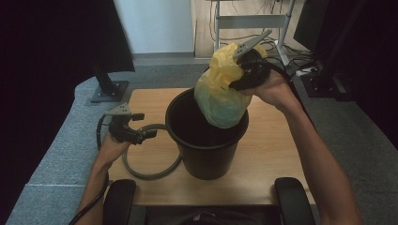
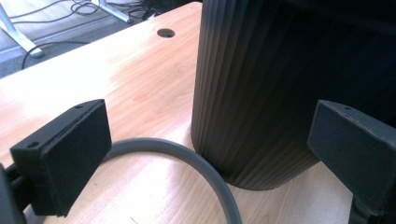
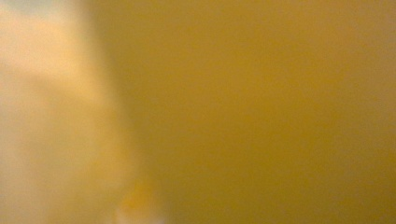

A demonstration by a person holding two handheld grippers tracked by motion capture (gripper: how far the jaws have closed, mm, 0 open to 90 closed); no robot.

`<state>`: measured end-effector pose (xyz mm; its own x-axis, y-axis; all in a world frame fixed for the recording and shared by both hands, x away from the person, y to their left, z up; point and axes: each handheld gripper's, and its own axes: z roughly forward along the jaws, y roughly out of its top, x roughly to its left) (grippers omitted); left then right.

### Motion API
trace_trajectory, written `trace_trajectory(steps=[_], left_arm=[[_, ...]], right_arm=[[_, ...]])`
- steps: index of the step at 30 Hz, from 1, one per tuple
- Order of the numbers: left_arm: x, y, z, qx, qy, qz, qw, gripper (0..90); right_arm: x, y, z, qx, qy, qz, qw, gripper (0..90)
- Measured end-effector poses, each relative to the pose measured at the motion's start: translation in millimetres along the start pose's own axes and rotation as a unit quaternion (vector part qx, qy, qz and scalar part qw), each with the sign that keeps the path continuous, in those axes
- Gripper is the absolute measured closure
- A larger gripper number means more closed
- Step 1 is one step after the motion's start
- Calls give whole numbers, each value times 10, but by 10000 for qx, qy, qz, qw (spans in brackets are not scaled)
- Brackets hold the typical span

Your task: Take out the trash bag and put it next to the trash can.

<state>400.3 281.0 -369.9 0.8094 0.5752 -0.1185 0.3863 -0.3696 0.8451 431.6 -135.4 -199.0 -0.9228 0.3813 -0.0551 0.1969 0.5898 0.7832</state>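
We raise our right tongs [image 1: 246, 65], clamped on the yellow bag [image 1: 219, 89], above the black bin [image 1: 206, 140]; left tongs [image 2: 205, 154] rest wide apart, empty, on the worktop [image 1: 263, 154].

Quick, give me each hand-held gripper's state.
Left hand-held gripper: open, holding nothing, beside the black bin.
Right hand-held gripper: shut on the yellow bag.

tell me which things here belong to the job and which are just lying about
In the job:
- yellow plastic bag, held by right gripper over the bin
- black ribbed plastic bin
- grey ring
- left gripper, jaws open

Lying about:
- floor cables
- metal stand
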Motion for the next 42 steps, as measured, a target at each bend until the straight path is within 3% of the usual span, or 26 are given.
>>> trace_trajectory(steps=[6,18,24,33,42], left_arm=[[39,-258,118,28,126,-146,9998,0],[58,-596,311,283,491,-267,9980,0],[73,-760,395,319,438,-429,9976,0],[99,-989,484,358,572,-604,9959,0],[131,-1179,512,438,783,-747,9932,0]], right_arm=[[-30,12,-123,-41,-143,45,9999,746],[-93,58,-365,-126,-428,95,9990,746],[-160,43,-458,-117,-651,157,9977,746],[-282,-17,-573,15,-1141,300,9930,746],[-444,-195,-652,74,-1610,567,9853,746]])
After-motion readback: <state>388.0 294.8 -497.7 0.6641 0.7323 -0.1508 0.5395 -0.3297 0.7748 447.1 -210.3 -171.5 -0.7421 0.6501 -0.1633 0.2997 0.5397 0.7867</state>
